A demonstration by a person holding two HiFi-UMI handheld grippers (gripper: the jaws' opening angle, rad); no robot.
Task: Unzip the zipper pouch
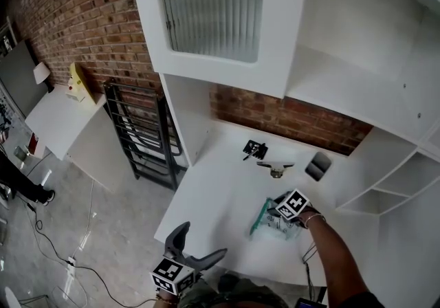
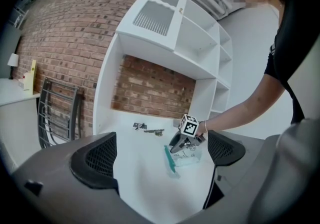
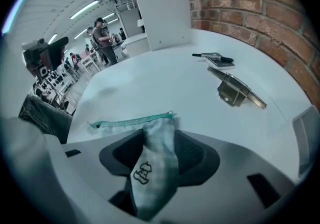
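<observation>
Right gripper (image 3: pixel 159 140) clamps pouch (image 3: pixel 154 165), clear only in its view; left gripper (image 2: pixel 161 154) gapes.

No words or numbers can be read anywhere. The pouch (image 3: pixel 160 153) bears one small black outline sign (image 3: pixel 142 172), drawn like a bitten apple. The left cube (image 1: pixel 172 274) and the right cube (image 1: pixel 294 204) carry black-and-white square code markers, with no letters on them.

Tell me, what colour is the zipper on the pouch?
The zipper is teal green, clearest in the right gripper view.
</observation>
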